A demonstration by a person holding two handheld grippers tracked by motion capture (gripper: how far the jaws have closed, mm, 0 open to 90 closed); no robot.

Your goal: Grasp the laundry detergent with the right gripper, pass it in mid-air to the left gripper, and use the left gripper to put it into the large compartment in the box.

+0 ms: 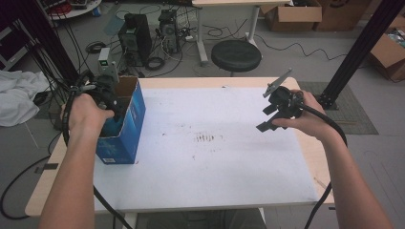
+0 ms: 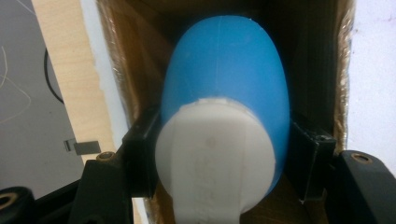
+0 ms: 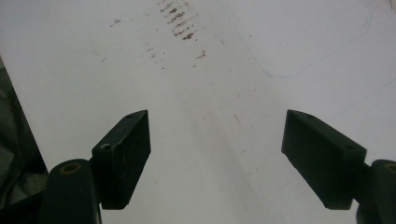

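A blue bottle with a white cap (image 2: 224, 93) is clamped between the black jaws of my left gripper (image 2: 224, 161), its blue end pointing down into an open cardboard box (image 2: 135, 70). Seen from the high view, that box is blue on the outside (image 1: 125, 126) and stands at the table's left edge, with my left gripper (image 1: 107, 98) reaching into its open top. My right gripper (image 1: 268, 119) hovers over the white table sheet at the right, and its jaws (image 3: 217, 156) stand wide apart with nothing between them.
A white sheet (image 1: 210, 157) with a smudged mark (image 1: 206, 138) at its middle covers the wooden table (image 1: 315, 157). Beyond the far edge stand a black stool (image 1: 236, 55), computer towers (image 1: 136, 38) and cables on the floor. A black post (image 1: 360, 47) rises at the right.
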